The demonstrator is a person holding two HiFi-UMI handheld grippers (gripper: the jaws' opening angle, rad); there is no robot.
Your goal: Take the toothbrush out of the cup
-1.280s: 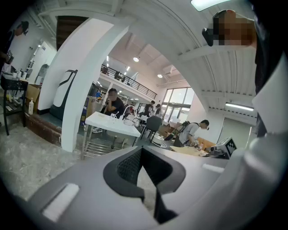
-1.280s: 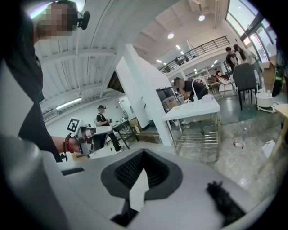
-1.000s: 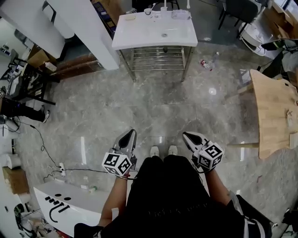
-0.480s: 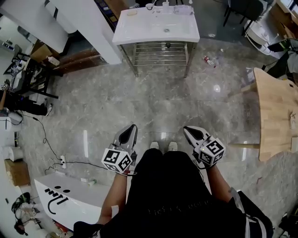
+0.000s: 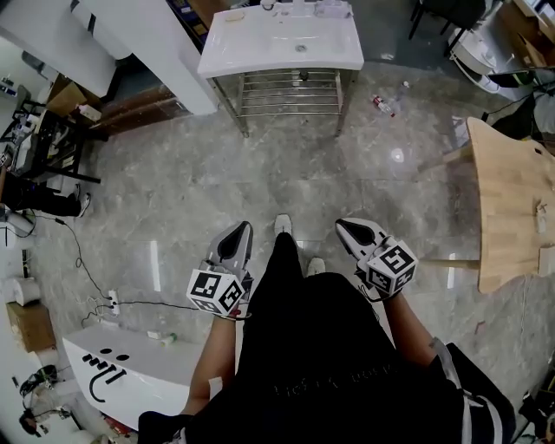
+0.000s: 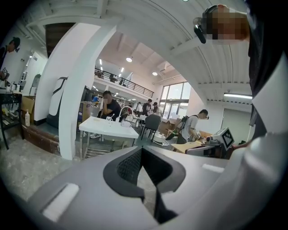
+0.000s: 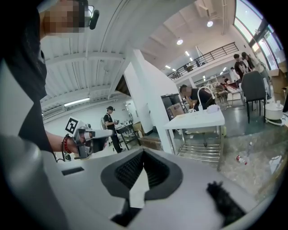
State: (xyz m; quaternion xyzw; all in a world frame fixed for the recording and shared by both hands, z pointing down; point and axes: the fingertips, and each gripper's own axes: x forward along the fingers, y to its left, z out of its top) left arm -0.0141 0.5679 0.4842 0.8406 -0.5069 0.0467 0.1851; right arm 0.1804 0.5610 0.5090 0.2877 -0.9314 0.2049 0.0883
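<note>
Low beside the person's legs, I read the left gripper [image 5: 240, 230] and the right gripper [image 5: 344, 225] as both closed tight on nothing. The white washbasin stand [image 5: 282, 42] sits well ahead across the marble floor [image 5: 286, 173]. I cannot make out the cup or toothbrush on it.

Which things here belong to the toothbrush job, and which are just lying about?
Job: sink stand, with small items at its back too small to name; left gripper and right gripper, both shut, empty.
Lying about: wooden table, floor litter, white panel.
</note>
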